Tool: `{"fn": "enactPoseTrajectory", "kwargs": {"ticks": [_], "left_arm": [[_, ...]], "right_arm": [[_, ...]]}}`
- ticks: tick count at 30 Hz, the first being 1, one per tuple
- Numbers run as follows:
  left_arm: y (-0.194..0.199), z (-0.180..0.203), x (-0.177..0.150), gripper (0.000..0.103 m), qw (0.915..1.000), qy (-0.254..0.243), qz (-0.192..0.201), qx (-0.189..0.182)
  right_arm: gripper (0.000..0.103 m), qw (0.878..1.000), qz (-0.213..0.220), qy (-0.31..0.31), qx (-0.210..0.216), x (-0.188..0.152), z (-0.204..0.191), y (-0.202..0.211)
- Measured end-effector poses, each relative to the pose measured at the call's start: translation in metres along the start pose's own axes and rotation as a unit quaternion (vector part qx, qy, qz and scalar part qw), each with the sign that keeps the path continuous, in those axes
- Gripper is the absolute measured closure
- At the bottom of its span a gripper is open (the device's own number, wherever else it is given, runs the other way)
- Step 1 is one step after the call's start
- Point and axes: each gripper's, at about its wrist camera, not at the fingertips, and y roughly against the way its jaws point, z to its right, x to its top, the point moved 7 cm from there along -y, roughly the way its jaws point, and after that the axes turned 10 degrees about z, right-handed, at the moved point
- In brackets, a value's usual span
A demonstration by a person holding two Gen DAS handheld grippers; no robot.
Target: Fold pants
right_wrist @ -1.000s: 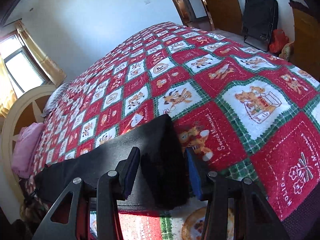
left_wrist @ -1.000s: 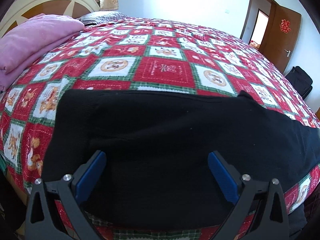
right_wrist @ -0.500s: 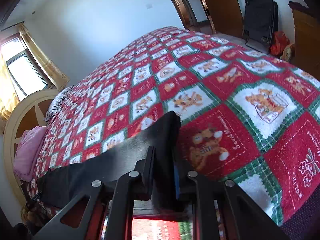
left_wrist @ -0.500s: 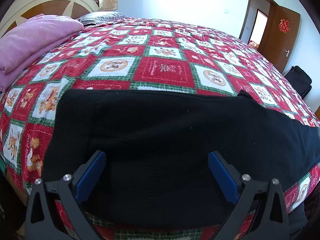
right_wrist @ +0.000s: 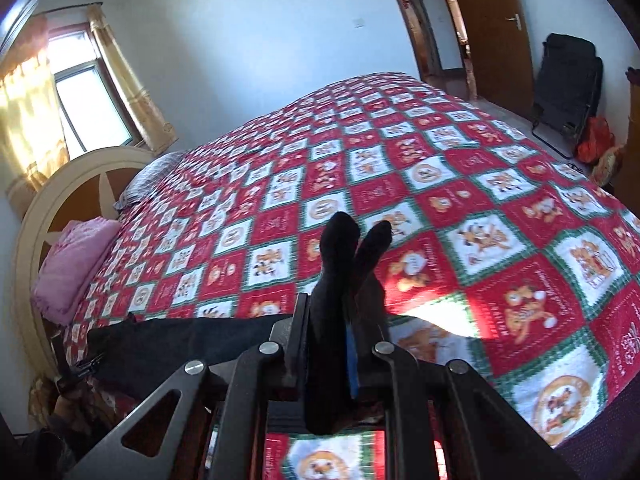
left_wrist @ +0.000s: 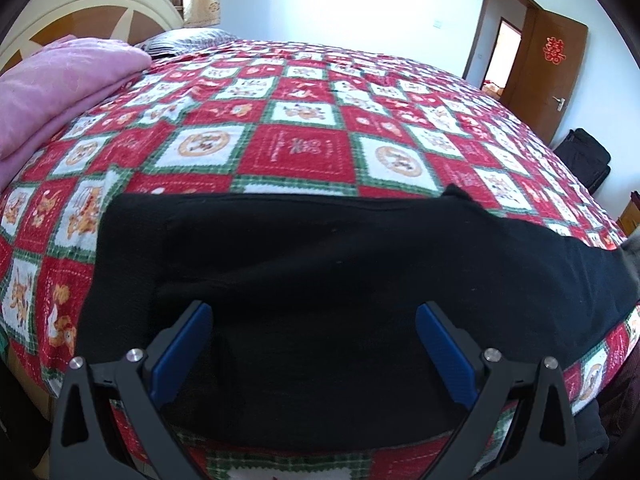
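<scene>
Right gripper (right_wrist: 328, 320) pinching the end of the black pants (left_wrist: 340, 280), lifted off the bed

Left gripper (left_wrist: 314, 340) spread wide over the pants, which lie along the lower edge of the red patchwork quilt (left_wrist: 300, 148); its jaws grip nothing.

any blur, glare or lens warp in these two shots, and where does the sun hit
Left wrist view: sharp, strong fisheye bulge of the quilt, far wall blown out white, black pants nearly featureless. Right wrist view: quilt near the right gripper smeared by motion, window glaring, a bright sun patch beside the lifted pants.
</scene>
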Motion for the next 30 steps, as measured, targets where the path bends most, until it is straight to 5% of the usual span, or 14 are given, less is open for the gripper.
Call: {"fn": "enactPoseTrajectory", "kwargs": {"ticks": [21, 30], "left_arm": [[0.019, 0.054, 0.009, 0.000, 0.9965, -0.039, 0.012, -0.073], [0.023, 0.088, 0.009, 0.000, 0.9913, -0.052, 0.002, -0.121]], "right_arm": [[0.088, 0.988, -0.076, 0.089, 0.096, -0.042, -0.138, -0.068], [0.088, 0.968, -0.180, 0.134, 0.116, -0.113, -0.180, -0.132]]}}
